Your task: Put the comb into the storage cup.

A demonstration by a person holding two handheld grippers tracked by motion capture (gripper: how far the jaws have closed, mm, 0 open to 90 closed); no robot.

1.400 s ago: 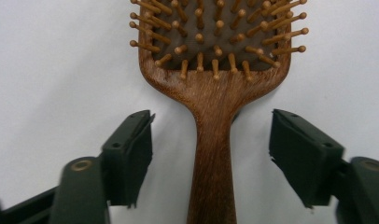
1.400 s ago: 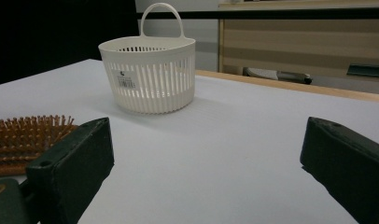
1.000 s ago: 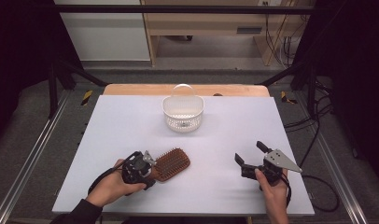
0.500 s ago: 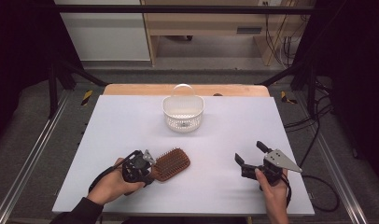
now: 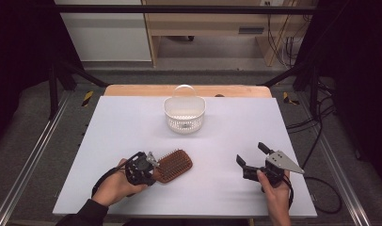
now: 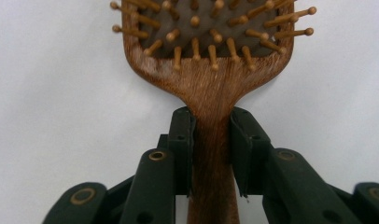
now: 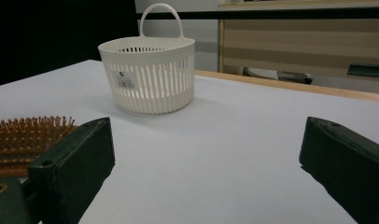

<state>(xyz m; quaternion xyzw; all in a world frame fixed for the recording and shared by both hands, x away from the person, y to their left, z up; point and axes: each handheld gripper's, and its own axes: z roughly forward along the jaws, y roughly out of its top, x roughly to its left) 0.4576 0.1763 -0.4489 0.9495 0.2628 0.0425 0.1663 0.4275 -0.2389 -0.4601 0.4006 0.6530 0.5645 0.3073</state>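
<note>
Black grippers (image 5: 150, 165) with screw-studded fingers (image 6: 180, 140), trailing cables, dark left sleeve (image 5: 85, 215).

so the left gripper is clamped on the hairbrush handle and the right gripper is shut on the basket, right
Partly. The left gripper does clamp the hairbrush handle, but the right gripper is open and holds nothing; the right gripper view shows its jaws spread with the basket standing well beyond them.

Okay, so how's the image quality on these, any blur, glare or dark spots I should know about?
High view: soft overall, the table evenly lit, surroundings nearly black. Left gripper view: the hairbrush handle is sharp, with a pale sheen near its neck; the near jaws are slightly soft. Right gripper view: the white basket is crisp and casts a faint shadow, while the close jaws blur.
</note>
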